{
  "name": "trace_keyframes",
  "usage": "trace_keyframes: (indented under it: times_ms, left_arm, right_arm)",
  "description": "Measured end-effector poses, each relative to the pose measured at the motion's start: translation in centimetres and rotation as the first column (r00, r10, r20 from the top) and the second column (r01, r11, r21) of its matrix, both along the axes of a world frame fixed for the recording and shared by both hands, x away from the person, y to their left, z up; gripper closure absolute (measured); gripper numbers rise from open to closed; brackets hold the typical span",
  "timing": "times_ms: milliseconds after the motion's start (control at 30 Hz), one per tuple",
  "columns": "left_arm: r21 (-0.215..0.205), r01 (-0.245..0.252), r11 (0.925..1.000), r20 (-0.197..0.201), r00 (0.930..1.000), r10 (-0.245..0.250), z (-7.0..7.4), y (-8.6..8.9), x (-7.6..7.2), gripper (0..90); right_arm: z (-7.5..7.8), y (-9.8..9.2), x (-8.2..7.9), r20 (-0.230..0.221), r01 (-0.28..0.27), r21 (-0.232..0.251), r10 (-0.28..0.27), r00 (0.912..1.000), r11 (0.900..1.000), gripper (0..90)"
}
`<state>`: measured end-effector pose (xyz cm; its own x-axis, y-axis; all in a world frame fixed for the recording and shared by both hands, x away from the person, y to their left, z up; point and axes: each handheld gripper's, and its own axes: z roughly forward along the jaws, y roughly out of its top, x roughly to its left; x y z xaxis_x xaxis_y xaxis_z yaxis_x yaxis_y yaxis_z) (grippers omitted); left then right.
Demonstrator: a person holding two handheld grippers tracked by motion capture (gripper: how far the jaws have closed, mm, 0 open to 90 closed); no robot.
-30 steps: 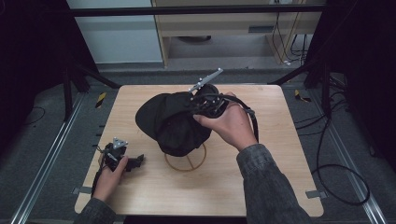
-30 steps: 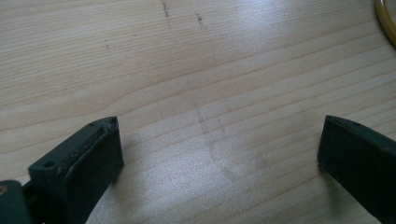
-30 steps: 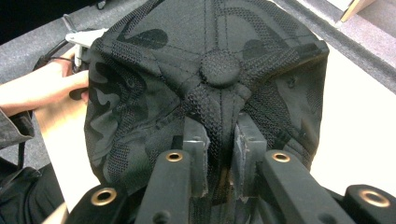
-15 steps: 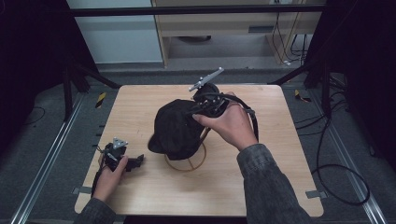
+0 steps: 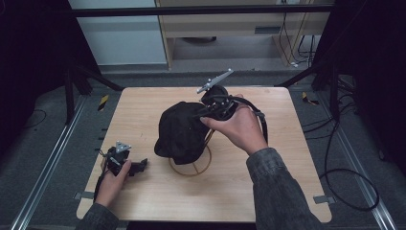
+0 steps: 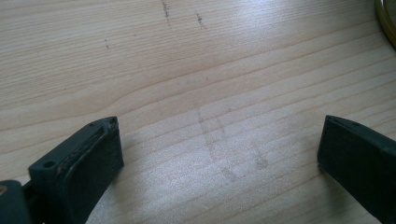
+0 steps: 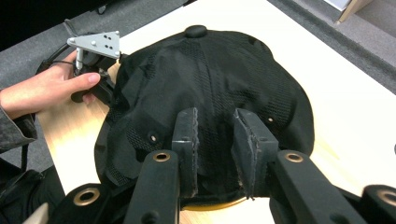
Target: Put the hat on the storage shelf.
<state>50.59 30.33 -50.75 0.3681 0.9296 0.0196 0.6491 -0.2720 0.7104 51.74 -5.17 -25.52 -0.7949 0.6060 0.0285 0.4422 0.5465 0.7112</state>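
A black mesh cap (image 5: 181,132) is draped over a gold wire stand (image 5: 190,167) in the middle of the wooden table (image 5: 268,182). My right gripper (image 5: 202,115) reaches in from the cap's right side and is shut on a fold of its fabric. In the right gripper view the jaws pinch the cap (image 7: 210,70) near its back edge, with a sliver of the gold stand (image 7: 219,205) below. My left gripper (image 5: 141,166) rests on the table near the front left, open. Between its jaws (image 6: 219,140) lies only bare wood, and the stand's ring (image 6: 385,18) shows at the top right corner.
The hand holding the left gripper (image 7: 95,51) lies just beyond the cap in the right gripper view. Dark frame posts stand at the table's left and right. Cables (image 5: 349,177) trail on the floor to the right. A shelf unit (image 5: 230,24) stands behind the table.
The right gripper has drawn the cap rightwards over the stand, and the cap now hangs more bunched and upright. The left gripper has stayed still on the table.
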Motion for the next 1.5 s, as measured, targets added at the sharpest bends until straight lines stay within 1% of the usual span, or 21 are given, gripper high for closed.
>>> trace_keyframes:
  times_ms: [533, 967, 1300, 1500]
  left_arm:
    - [0.0, 0.0, 1.0, 0.0, 1.0, 0.0, 0.0, 0.0, 0.0, 0.0]
    - [0.0, 0.0, 1.0, 0.0, 1.0, 0.0, 0.0, 0.0, 0.0, 0.0]
    - [0.0, 0.0, 1.0, 0.0, 1.0, 0.0, 0.0, 0.0, 0.0, 0.0]
    - [-0.001, 0.0, 1.0, 0.002, 1.0, 0.0, 0.0, 0.0, 0.0, 0.0]
  right_arm:
    - [0.0, -2.1, -0.3, -0.005, 0.024, 0.011, -0.024, 0.9997, 1.0, 70.6]
    - [-0.1, -4.2, -0.6, -0.005, 0.055, 0.036, -0.055, 0.9985, 0.998, 70.1]
    - [-0.1, -5.8, -0.9, -0.002, 0.08, 0.064, -0.08, 0.9968, 0.995, 68.6]
    - [-0.2, -6.7, -1.1, 0.002, 0.099, 0.07, -0.1, 0.995, 0.993, 67.2]
